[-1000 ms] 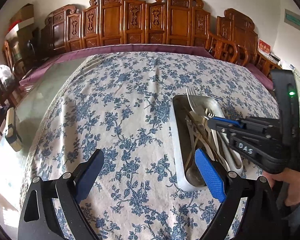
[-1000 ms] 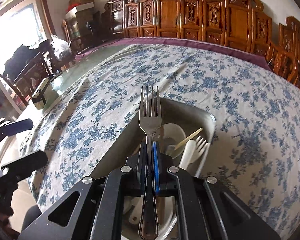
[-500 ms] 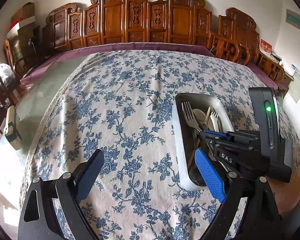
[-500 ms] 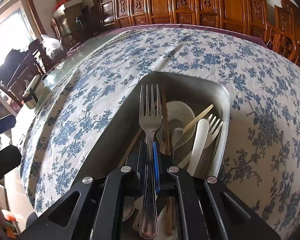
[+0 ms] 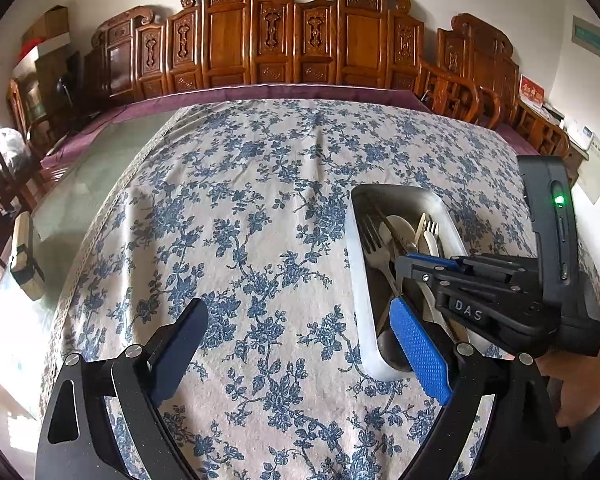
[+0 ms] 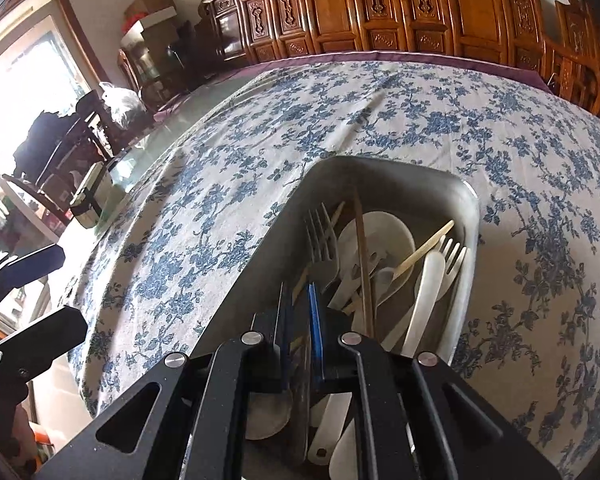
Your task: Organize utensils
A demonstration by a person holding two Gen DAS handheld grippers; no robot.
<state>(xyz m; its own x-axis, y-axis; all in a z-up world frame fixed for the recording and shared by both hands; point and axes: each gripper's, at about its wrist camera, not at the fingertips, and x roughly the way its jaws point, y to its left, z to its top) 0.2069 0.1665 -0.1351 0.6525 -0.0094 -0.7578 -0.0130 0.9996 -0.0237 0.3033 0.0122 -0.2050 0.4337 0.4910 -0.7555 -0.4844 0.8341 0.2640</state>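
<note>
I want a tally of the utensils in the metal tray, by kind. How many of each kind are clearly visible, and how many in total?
Forks: 2, a metal fork and a white fork
Spoons: 2, a white spoon and a grey spoon
Wooden sticks: 3
Total: 7 clear in the tray; other white pieces are partly hidden and not counted.

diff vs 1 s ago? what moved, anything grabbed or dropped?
The right gripper carried the metal fork down into the metal tray. Its jaws have just been opening slightly; the fork now lies among the utensils, tilted off the gripper's line, apparently let go. The left gripper stayed open over the floral tablecloth, and the tray and white plastic fork did not shift.
</note>
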